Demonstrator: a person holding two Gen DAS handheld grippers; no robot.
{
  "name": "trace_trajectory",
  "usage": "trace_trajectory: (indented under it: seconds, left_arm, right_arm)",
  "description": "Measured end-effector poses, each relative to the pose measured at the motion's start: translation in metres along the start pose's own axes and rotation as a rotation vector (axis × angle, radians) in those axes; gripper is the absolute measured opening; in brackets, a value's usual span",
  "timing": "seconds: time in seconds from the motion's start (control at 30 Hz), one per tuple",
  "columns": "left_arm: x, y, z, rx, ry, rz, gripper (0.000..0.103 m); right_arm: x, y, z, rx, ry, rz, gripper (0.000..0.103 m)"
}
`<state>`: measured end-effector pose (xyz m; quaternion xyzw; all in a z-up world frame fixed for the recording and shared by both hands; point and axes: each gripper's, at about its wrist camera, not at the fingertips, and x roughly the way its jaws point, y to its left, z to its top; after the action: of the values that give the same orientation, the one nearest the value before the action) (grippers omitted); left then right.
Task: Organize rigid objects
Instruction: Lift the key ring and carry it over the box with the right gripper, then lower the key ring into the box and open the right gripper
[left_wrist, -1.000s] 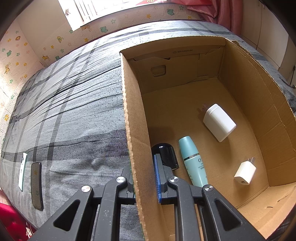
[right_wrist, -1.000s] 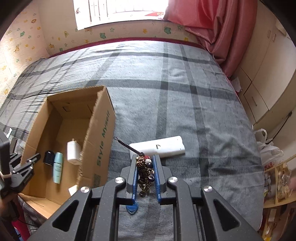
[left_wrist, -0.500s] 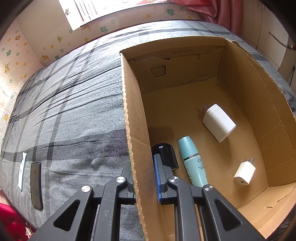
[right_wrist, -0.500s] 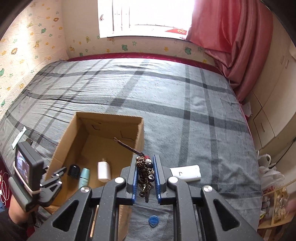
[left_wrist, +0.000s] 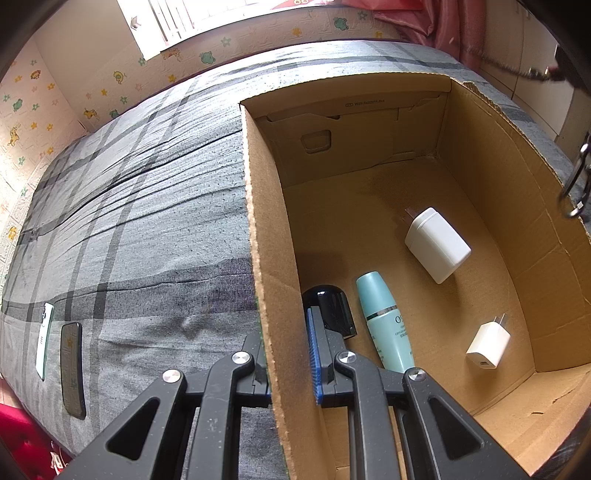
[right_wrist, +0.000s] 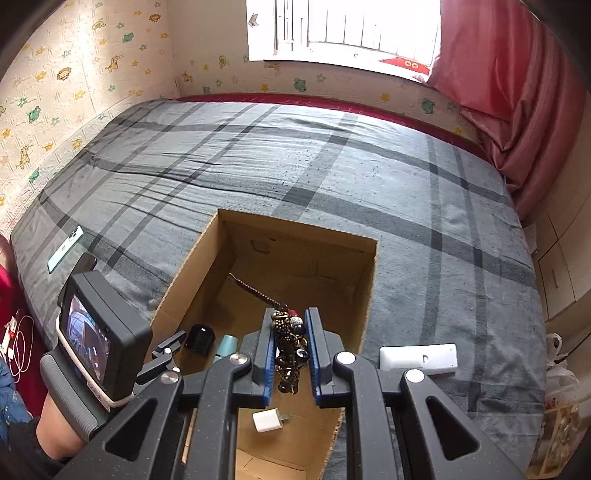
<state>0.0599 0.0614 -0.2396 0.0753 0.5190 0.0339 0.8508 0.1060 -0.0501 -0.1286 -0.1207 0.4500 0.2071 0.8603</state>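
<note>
My left gripper (left_wrist: 288, 347) is shut on the left wall of an open cardboard box (left_wrist: 266, 236) on the bed. Inside lie a large white charger (left_wrist: 437, 243), a teal bottle (left_wrist: 386, 321), a black cap-like object (left_wrist: 330, 310) and a small white plug (left_wrist: 487, 343). My right gripper (right_wrist: 290, 345) is shut on a beaded keychain (right_wrist: 288, 339) with a braided cord, held above the open box (right_wrist: 295, 266). The keychain's ring shows at the right edge of the left wrist view (left_wrist: 576, 184). The left gripper also shows in the right wrist view (right_wrist: 166, 350).
A white remote (right_wrist: 417, 356) lies on the grey plaid bedspread (right_wrist: 332, 166) right of the box. Two phones (left_wrist: 70, 365) lie at the bed's left edge. Pink curtains (right_wrist: 517, 92) and cupboards stand to the right.
My right gripper has carried the keychain left, from above the bedspread near the remote to above the box. The left gripper has stayed on the box wall.
</note>
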Motion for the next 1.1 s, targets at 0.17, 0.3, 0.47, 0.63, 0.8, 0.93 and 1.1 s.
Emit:
trace_trajectory:
  seconds: [0.17, 0.3, 0.47, 0.63, 0.8, 0.93, 1.1]
  left_arm:
    - [0.000, 0.000, 0.000, -0.001, -0.001, -0.001, 0.015]
    - [0.000, 0.000, -0.001, -0.001, -0.001, -0.002, 0.015]
    - [0.000, 0.000, 0.000, -0.001, -0.001, -0.002, 0.015]
    - [0.001, 0.000, -0.001, -0.001, 0.000, -0.003, 0.016]
    - [0.001, 0.000, -0.001, 0.002, -0.001, -0.001, 0.016]
    - [0.002, 0.001, 0.000, 0.002, 0.000, -0.003, 0.016]
    - [0.002, 0.001, -0.001, 0.000, 0.001, -0.005, 0.016]
  right_arm:
    - [0.024, 0.016, -0.010, -0.020, 0.049, 0.009, 0.015]
    - [0.043, 0.024, -0.019, -0.024, 0.094, 0.013, 0.015]
    - [0.068, 0.030, -0.031, -0.019, 0.152, 0.008, 0.015]
    - [0.089, 0.030, -0.041, -0.009, 0.206, 0.005, 0.015]
    - [0.109, 0.031, -0.052, -0.004, 0.266, 0.007, 0.015]
    - [0.121, 0.030, -0.055, 0.004, 0.304, 0.005, 0.015]
    - [0.134, 0.029, -0.059, 0.000, 0.342, 0.006, 0.015]
